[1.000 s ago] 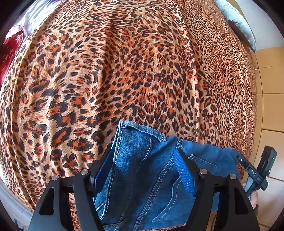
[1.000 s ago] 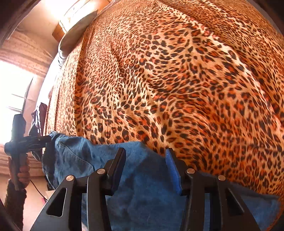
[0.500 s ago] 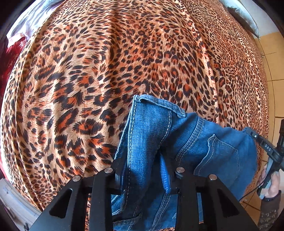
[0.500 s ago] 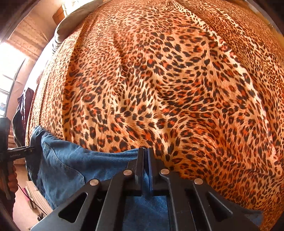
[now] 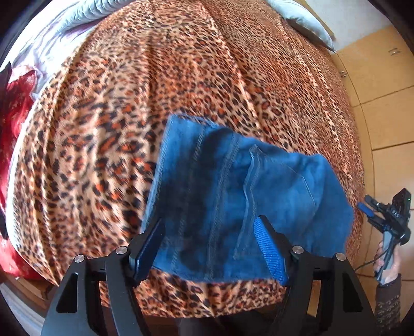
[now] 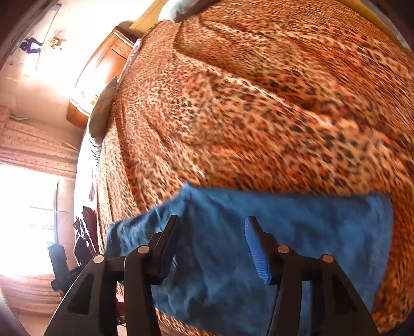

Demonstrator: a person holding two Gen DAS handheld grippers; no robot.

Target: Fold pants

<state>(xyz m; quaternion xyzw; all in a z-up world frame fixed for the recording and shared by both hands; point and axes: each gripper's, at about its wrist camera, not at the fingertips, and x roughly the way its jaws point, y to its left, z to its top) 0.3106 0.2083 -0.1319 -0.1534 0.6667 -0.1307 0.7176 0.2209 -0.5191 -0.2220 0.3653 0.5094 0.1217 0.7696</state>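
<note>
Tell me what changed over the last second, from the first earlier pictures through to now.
Both grippers closed on the jeans half a second ago and have since let go: the left gripper and right gripper now stand open, drawn back above the denim. The jeans were carried further onto the leopard-print bedspread and now lie flat there. The bedspread, the pillow and the red cloth stayed put.

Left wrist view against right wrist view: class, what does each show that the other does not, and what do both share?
Only the left wrist view: a red cloth and the right gripper beside the bed. Only the right wrist view: a bright window and wooden furniture. Both: the blue pants lying on the leopard-print blanket, framed by open jaws.
</note>
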